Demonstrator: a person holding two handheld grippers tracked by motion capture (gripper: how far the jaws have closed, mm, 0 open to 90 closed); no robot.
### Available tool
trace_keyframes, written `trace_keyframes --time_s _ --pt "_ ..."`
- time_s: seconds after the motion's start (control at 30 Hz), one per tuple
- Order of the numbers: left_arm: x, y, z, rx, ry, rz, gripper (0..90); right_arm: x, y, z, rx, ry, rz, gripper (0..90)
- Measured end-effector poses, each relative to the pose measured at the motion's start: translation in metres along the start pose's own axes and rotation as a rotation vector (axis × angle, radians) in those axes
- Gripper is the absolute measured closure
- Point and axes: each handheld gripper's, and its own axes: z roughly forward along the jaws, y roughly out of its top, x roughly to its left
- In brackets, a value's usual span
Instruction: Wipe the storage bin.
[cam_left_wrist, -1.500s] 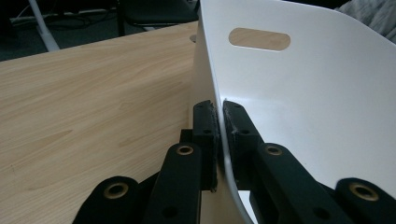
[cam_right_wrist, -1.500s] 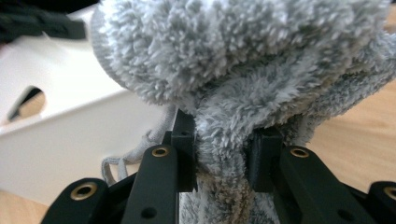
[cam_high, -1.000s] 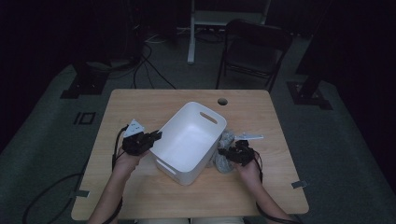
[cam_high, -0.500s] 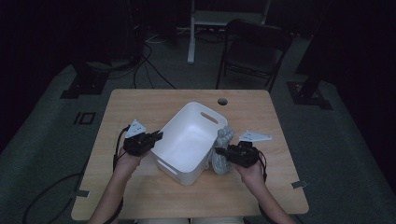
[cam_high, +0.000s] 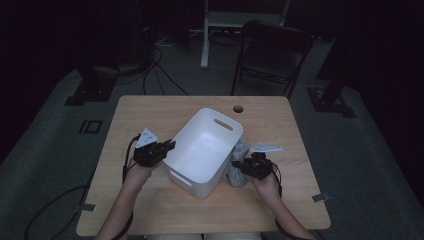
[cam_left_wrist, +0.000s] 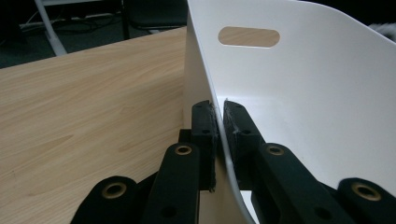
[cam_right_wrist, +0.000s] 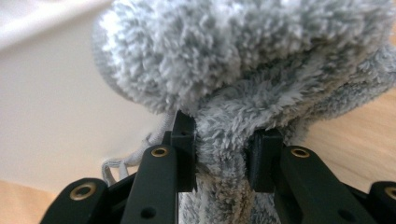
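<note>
Showing unmarked white bin (cam_high: 202, 150), grey cloth (cam_right_wrist: 252, 70)

The white bin (cam_left_wrist: 299, 88) is seen to be made of smooth, thin plastic with a faint satin sheen. The table (cam_high: 150, 115) is surfaced in pale wood grain, matt and probably laminate, though this cannot be settled in the dim high view. The grey cloth (cam_right_wrist: 252, 60) is formed of thick, fluffy pile, soft and deeply fuzzy, with a loose thread at its edge. The black jaws of both grippers are moulded in matt plastic, set with brass-coloured metal rivets.
</note>
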Motion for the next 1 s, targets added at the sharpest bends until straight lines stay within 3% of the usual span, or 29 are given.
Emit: trace_keyframes --time_s 0.23,0.37,0.4,0.53,0.6,0.63,0.7,0.8,1.0 --pt "-0.001 0.000 0.000 0.000 0.011 0.000 83.7 -0.009 -0.009 0.016 0.057 -0.038 0.035 68.6" --pt "-0.002 0.001 0.000 0.004 0.028 0.003 83.9 -0.005 -0.007 0.013 0.063 -0.041 0.030 68.9" --pt "-0.003 0.001 0.000 0.004 0.037 0.000 83.9 0.001 -0.003 0.006 0.055 -0.013 0.015 68.9" --pt "-0.004 0.001 0.001 0.002 0.043 -0.008 84.0 0.017 0.004 -0.011 0.025 0.018 -0.041 68.9" --pt "-0.004 0.001 0.001 0.000 0.040 -0.009 84.1 0.033 0.010 -0.029 -0.039 0.069 -0.062 68.9" --pt "-0.004 0.001 0.001 0.000 0.037 -0.005 84.1 0.033 0.010 -0.029 -0.039 0.069 -0.062 68.9" --pt "-0.004 0.001 0.001 0.000 0.031 -0.005 84.0 0.040 0.013 -0.038 -0.091 0.105 -0.066 68.8" --pt "-0.004 0.001 0.001 0.003 0.018 -0.004 83.9 0.045 0.012 -0.035 -0.110 0.097 -0.078 68.9" --pt "-0.005 0.002 0.003 0.008 0.022 -0.002 83.8 0.037 0.005 -0.020 -0.057 0.082 -0.064 69.0"
